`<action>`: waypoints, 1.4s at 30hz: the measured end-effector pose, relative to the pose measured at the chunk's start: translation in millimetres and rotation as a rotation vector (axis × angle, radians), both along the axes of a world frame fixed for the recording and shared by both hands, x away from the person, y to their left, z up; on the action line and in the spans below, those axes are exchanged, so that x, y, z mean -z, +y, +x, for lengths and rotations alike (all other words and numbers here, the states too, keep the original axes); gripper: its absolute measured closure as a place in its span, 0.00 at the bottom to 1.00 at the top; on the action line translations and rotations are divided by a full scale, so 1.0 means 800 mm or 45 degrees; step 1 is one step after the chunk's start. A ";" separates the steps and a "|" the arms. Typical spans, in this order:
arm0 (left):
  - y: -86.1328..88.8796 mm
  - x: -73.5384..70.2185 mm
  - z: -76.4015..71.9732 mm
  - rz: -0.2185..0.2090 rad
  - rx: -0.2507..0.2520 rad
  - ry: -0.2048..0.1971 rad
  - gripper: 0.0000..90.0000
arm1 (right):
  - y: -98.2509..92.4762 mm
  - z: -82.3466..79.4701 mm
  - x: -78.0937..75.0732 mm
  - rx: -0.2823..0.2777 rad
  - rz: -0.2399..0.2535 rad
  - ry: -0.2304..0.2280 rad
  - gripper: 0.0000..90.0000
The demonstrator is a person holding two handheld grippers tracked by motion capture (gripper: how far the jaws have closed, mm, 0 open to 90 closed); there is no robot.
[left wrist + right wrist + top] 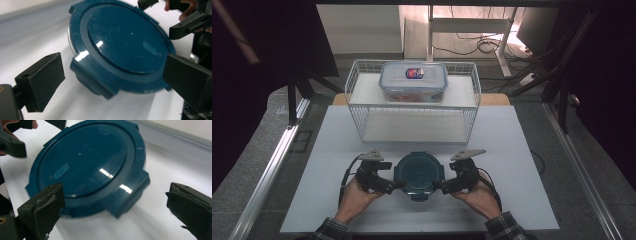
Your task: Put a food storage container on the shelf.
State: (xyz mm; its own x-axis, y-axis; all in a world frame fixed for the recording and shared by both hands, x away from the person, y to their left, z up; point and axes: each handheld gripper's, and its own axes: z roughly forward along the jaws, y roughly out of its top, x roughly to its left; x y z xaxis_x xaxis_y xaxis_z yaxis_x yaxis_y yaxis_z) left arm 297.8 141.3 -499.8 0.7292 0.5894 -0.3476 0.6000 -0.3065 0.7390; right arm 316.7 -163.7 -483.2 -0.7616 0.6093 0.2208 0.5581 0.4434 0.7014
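Note:
A round container with a dark teal lid [418, 174] sits on the white board near the front edge. My left gripper [395, 185] is at its left side and my right gripper [438, 187] at its right side, each held in a hand. In the left gripper view the left gripper [116, 80] is open, its jaws wide apart on either side of a lid latch tab [93, 80]. In the right gripper view the right gripper [116, 210] is also open, its jaws on either side of another latch tab [130, 195] of the teal lid [85, 162].
A white wire basket [362, 117] stands at the back of the white board [522, 165]. A clear rectangular box with a grey-blue lid [413, 80] lies on its upper shelf. Metal rails run along both table sides.

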 end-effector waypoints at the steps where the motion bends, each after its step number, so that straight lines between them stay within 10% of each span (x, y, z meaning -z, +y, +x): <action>1: -0.002 0.003 0.003 0.009 -0.002 0.020 0.04 | 0.003 0.004 0.003 -0.005 -0.001 0.018 0.02; 9: 0.010 0.024 0.013 -0.132 0.053 0.271 0.19 | 0.000 0.024 0.022 -0.056 0.153 0.302 0.12; 19: 0.035 0.023 -0.006 -0.247 0.036 0.259 0.50 | -0.025 0.017 0.012 -0.043 0.277 0.390 0.45; 33: 0.033 0.013 -0.029 -0.309 -0.076 0.234 0.62 | -0.037 -0.009 0.000 0.066 0.316 0.391 0.62; 42: 0.031 -0.004 -0.021 -0.269 -0.098 0.186 0.63 | -0.033 -0.005 -0.014 0.055 0.292 0.262 0.62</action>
State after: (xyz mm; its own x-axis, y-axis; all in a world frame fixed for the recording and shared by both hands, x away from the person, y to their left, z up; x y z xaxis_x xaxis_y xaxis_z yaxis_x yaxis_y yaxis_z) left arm 281.2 165.8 -496.9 0.6182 0.5444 -0.5670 0.7204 -0.1038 0.6857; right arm 312.5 -190.3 -471.7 -0.6610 0.5568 0.5031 0.7138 0.2596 0.6505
